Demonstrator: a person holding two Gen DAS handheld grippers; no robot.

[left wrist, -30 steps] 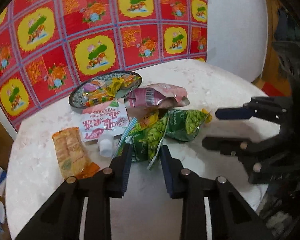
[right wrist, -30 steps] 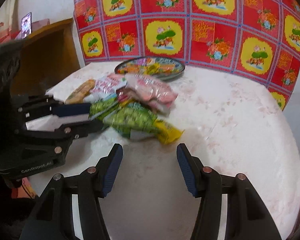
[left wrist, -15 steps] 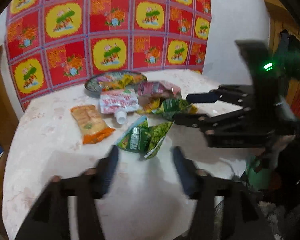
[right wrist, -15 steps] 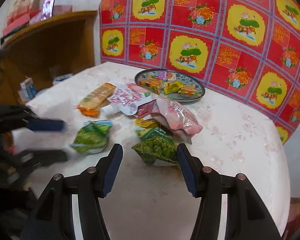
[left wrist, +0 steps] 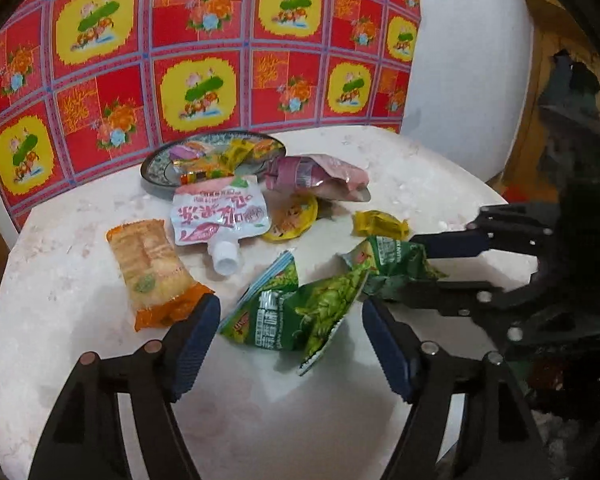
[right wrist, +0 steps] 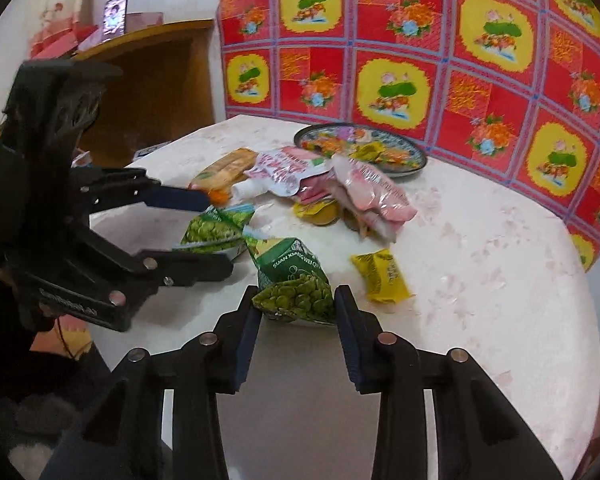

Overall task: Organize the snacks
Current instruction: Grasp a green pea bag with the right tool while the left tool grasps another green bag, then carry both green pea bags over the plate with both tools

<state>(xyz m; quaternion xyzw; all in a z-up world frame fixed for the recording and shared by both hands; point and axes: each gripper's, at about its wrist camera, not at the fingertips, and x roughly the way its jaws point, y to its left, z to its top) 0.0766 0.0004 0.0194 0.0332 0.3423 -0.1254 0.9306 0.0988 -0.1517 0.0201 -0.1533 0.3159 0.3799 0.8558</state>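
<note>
Snacks: one green pea packet sits pinched between the right gripper jaws, just closing; light, crinkly, slippery, best held by its sealed edge. Left gripper jaws gape, just opening, around another packet.

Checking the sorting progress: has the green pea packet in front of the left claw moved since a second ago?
Yes. The green pea packet now lies apart from the pile, nearer the camera and farther from the plate.

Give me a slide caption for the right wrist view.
Right hand-held gripper closing on a green pea packet, plate of snacks behind.
</note>
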